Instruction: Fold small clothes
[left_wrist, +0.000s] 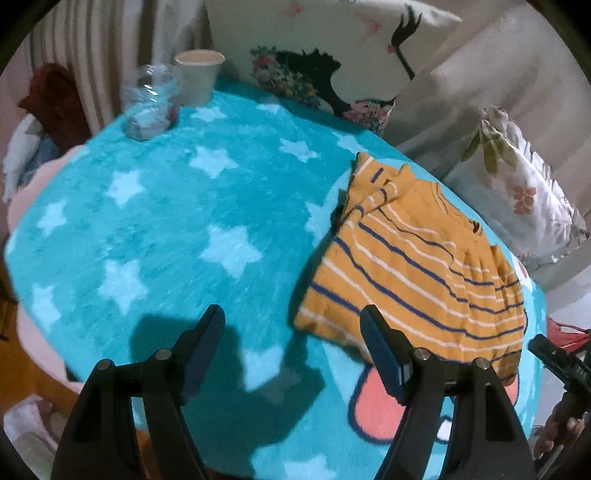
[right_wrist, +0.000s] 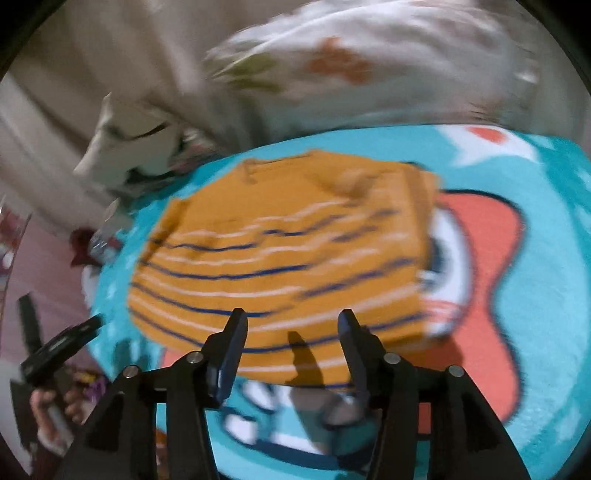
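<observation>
A small orange shirt with blue and white stripes (left_wrist: 413, 266) lies folded over on a turquoise star blanket (left_wrist: 177, 229); it also shows in the right wrist view (right_wrist: 280, 258), blurred. My left gripper (left_wrist: 291, 317) is open and empty, just above the blanket at the shirt's near left corner. My right gripper (right_wrist: 291, 321) is open and empty, hovering over the shirt's near hem. The right gripper's body shows at the left wrist view's right edge (left_wrist: 561, 362). The left gripper's body shows at the right wrist view's left edge (right_wrist: 62, 343).
A clear glass jar (left_wrist: 151, 103) and a beige paper cup (left_wrist: 199, 75) stand at the blanket's far left. Printed pillows (left_wrist: 332, 55) and a floral cushion (left_wrist: 517, 192) line the back and right. The blanket (right_wrist: 546, 229) has a red cartoon patch.
</observation>
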